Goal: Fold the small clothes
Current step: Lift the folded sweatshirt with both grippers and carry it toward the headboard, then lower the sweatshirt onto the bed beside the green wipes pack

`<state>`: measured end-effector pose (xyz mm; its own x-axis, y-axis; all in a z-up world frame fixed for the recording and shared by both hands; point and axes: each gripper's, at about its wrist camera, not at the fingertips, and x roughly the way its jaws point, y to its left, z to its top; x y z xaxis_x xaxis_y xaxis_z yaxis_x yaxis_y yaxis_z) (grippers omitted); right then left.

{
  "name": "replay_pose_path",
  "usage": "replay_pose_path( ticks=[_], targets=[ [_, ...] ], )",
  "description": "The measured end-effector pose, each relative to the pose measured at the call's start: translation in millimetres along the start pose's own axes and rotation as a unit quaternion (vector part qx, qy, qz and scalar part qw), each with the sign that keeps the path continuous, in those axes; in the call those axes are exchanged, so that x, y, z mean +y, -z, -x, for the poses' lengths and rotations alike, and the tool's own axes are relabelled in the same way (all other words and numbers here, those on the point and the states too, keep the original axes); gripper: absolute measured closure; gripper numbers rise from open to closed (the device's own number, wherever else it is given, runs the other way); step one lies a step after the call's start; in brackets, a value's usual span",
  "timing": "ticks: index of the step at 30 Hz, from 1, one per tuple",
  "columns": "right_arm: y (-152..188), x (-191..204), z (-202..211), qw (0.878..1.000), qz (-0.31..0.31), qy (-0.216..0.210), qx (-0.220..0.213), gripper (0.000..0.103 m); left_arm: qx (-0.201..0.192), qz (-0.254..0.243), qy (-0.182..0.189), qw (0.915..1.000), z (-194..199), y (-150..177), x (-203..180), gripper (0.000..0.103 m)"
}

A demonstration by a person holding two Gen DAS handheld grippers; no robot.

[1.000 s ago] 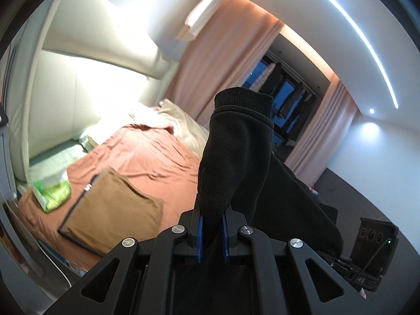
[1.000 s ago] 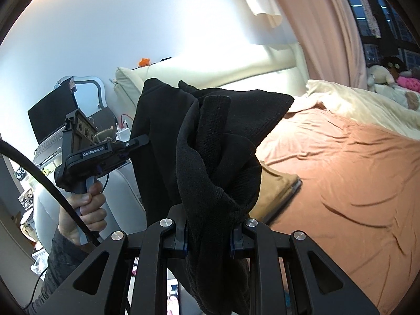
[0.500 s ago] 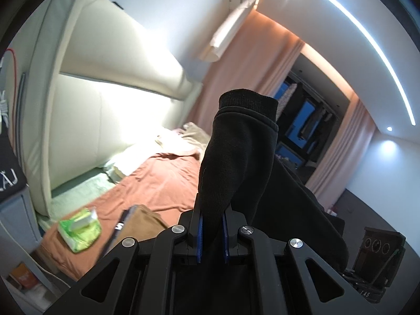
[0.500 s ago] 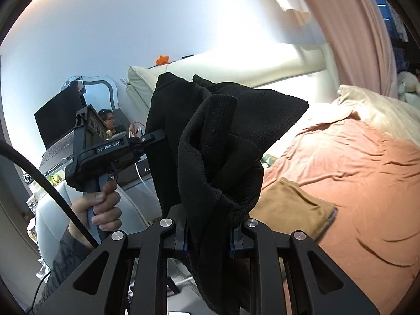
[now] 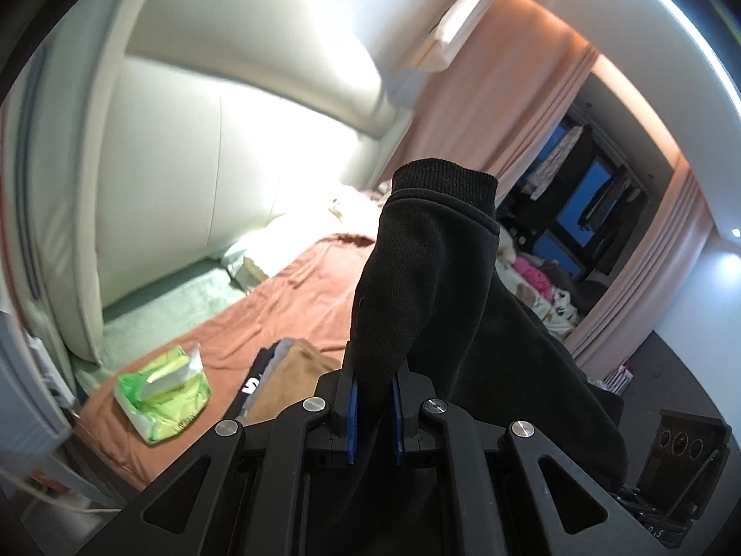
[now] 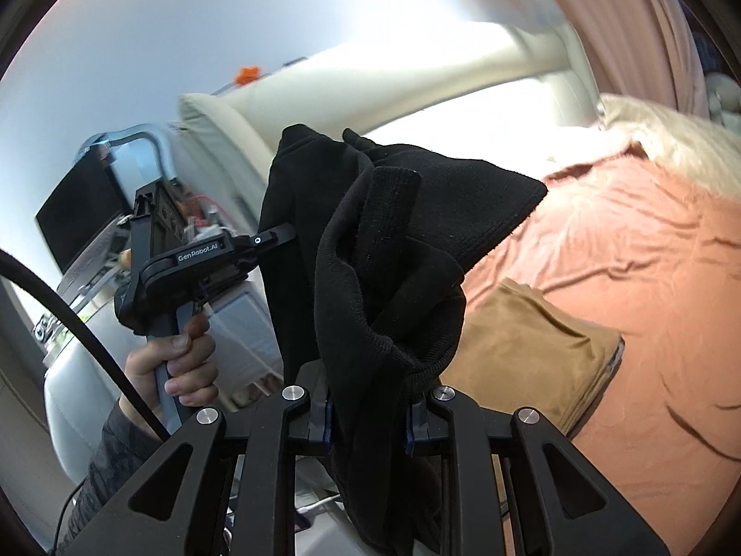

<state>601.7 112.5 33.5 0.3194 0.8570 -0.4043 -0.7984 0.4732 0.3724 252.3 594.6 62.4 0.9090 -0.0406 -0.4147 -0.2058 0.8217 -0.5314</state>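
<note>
Holding a black garment (image 5: 430,287) off the bed between two hand-held tools, the person keeps it raised in front of both cameras. The left gripper (image 5: 374,410) has its blue pads pinched on a ribbed cuff end of the cloth, which stands up above the jaws and drapes away to the right. The right gripper (image 6: 368,412) is likewise pressed onto a thick bunch of the same garment (image 6: 389,250); folds of knit spill over and hang below its fingers.

In the right wrist view the left gripper (image 6: 278,237) is seen from the side, its tip entering the cloth's left edge; the person's left hand (image 6: 171,370) wraps the grey handle, and a dark patterned sleeve (image 6: 104,458) shows below it. A black cable (image 6: 69,319) crosses the lower left.

On the bed's rust-coloured sheet (image 5: 278,306) lies a folded tan garment (image 6: 523,352), flat and near the bed's near edge. In the left wrist view the tan garment (image 5: 296,370) appears just beside a dark folded piece with white lettering (image 5: 257,377), the two touching. A green packet of wipes (image 5: 162,389) sits apart to their left, its flap open. A cream padded headboard (image 5: 278,129) rises behind the bed, with a pale pillow (image 6: 662,134) at the far end. Peach curtains (image 5: 491,106) hang beyond.

The background of both views is blurred.
</note>
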Motion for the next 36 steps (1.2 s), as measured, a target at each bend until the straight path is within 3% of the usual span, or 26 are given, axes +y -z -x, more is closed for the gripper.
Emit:
replay_pose_path(
  ticks=[8, 14, 19, 26, 29, 30, 32, 34, 36],
  targets=[
    [-24.9, -74.7, -43.3, 0.999, -0.014, 0.035, 0.037, 0.086, 0.042, 0.001, -0.045, 0.9981, -79.3, -10.3, 3.0, 0.092],
    [-42.9, -100.0, -86.6, 0.998, -0.047, 0.022, 0.039, 0.086, 0.068, -0.015, -0.069, 0.9952, -125.4, -14.5, 5.6, 0.092],
    [-29.1, -137.4, -108.8, 0.997, -0.071, 0.011, 0.043, 0.086, 0.095, -0.024, -0.089, 0.9912, -160.4, -11.4, 11.3, 0.092],
    [-9.8, -202.5, -149.6, 0.992, -0.115, -0.002, 0.05, 0.086, 0.142, -0.044, -0.121, 0.9814, -221.9, 1.9, 16.9, 0.092],
    [-4.5, -219.9, -163.1, 0.989, -0.137, 0.012, 0.059, 0.085, 0.174, -0.057, -0.155, 0.9709, -251.5, 15.2, 18.6, 0.086],
    [-1.0, -226.5, -172.5, 0.986, -0.145, 0.036, 0.069, 0.082, 0.185, -0.061, -0.181, 0.964, -261.0, 20.8, 22.1, 0.079],
    [6.6, -242.3, -195.5, 0.978, -0.163, 0.076, 0.104, 0.071, 0.195, -0.057, -0.213, 0.9557, -268.2, 27.7, 30.5, 0.076],
    [15.2, -260.9, -214.7, 0.967, -0.191, 0.094, 0.139, 0.059, 0.204, -0.048, -0.212, 0.9545, -265.0, 32.5, 39.5, 0.074],
    [19.0, -272.0, -217.1, 0.964, -0.211, 0.084, 0.136, 0.057, 0.21, -0.048, -0.216, 0.9522, -255.1, 37.3, 46.5, 0.068]
  ],
)
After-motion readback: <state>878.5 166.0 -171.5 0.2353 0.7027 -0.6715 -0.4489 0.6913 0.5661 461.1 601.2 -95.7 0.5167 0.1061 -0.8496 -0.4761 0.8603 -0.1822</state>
